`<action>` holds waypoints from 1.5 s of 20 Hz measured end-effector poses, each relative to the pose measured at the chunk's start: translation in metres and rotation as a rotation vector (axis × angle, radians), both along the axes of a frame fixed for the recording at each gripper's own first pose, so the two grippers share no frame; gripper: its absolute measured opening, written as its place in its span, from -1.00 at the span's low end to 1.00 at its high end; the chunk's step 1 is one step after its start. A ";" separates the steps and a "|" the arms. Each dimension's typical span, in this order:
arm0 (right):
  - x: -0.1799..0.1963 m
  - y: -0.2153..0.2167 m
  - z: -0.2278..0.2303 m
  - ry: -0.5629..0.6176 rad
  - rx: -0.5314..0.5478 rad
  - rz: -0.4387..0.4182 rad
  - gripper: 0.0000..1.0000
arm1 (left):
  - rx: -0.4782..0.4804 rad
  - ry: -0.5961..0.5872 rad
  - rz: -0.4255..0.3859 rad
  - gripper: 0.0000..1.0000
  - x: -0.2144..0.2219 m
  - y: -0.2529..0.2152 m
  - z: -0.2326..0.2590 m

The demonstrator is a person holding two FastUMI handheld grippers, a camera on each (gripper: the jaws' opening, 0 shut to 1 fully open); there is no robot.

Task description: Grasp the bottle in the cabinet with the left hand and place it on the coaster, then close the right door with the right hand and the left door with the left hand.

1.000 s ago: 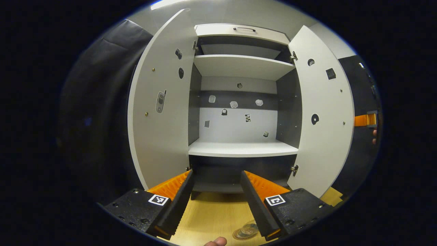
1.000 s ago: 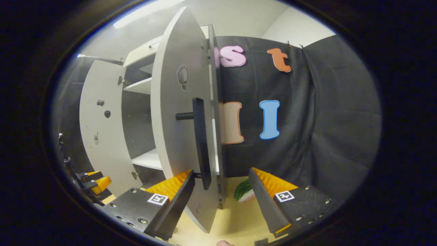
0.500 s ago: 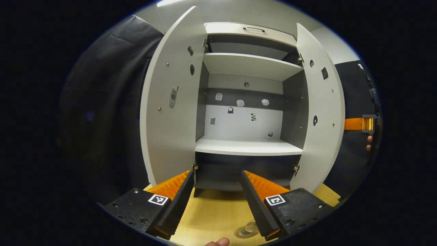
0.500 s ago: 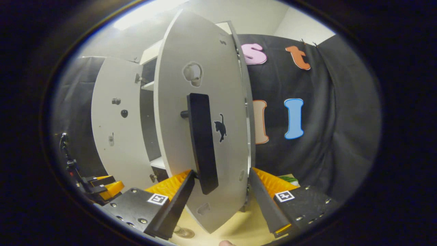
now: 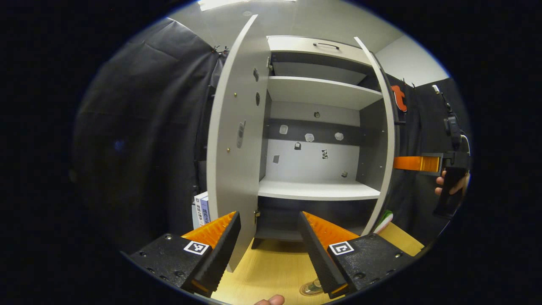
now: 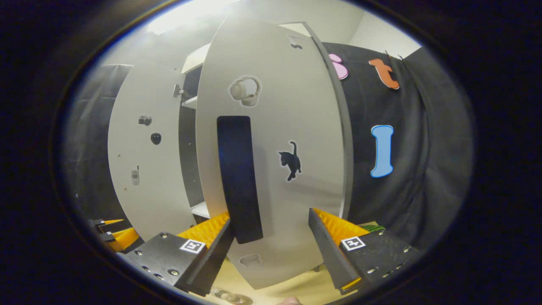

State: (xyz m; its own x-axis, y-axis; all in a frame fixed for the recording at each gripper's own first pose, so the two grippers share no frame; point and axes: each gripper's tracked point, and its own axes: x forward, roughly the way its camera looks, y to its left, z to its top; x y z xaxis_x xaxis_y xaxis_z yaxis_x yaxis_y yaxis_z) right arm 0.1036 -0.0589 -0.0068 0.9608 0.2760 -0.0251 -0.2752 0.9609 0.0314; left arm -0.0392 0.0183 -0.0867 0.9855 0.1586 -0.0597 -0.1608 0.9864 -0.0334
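Observation:
The white cabinet [image 5: 322, 127] stands with both shelves bare. Its left door [image 5: 237, 140] hangs wide open. Its right door [image 5: 387, 140] is edge-on in the left gripper view; in the right gripper view the right door [image 6: 296, 127] shows its outer face and long black handle [image 6: 237, 178]. My right gripper [image 6: 271, 250] is open, the handle's lower end just ahead of its left finger. My left gripper [image 5: 269, 250] is open and holds nothing. Low behind its right finger, the clear bottle [image 5: 313, 287] rests on a round coaster on the wooden table.
Books [image 5: 201, 209] stand behind the left door. A green-and-white object [image 6: 372, 228] lies on the table right of the cabinet. In the left gripper view, the right gripper [image 5: 417, 163] and a hand [image 5: 451, 182] are beyond the right door. The left gripper [image 6: 114, 233] sits low left.
The right door has swung partway toward the cabinet, from angled open to edge-on in the left gripper view. The right gripper followed it round to face the handle. The left gripper's view shifted leftward.

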 end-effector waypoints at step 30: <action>0.108 0.066 -0.001 -0.079 -0.046 -0.253 1.00 | -0.070 -0.029 0.018 0.78 0.011 0.150 0.048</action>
State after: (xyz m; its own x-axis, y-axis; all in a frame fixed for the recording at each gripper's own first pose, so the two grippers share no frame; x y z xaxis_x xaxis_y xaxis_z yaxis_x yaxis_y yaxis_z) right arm 0.2118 0.0071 -0.0075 0.9986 0.0266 0.0458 -0.0255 0.9994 -0.0255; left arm -0.0285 0.1681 -0.0383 0.9840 0.1733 -0.0424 -0.1769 0.9784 -0.1072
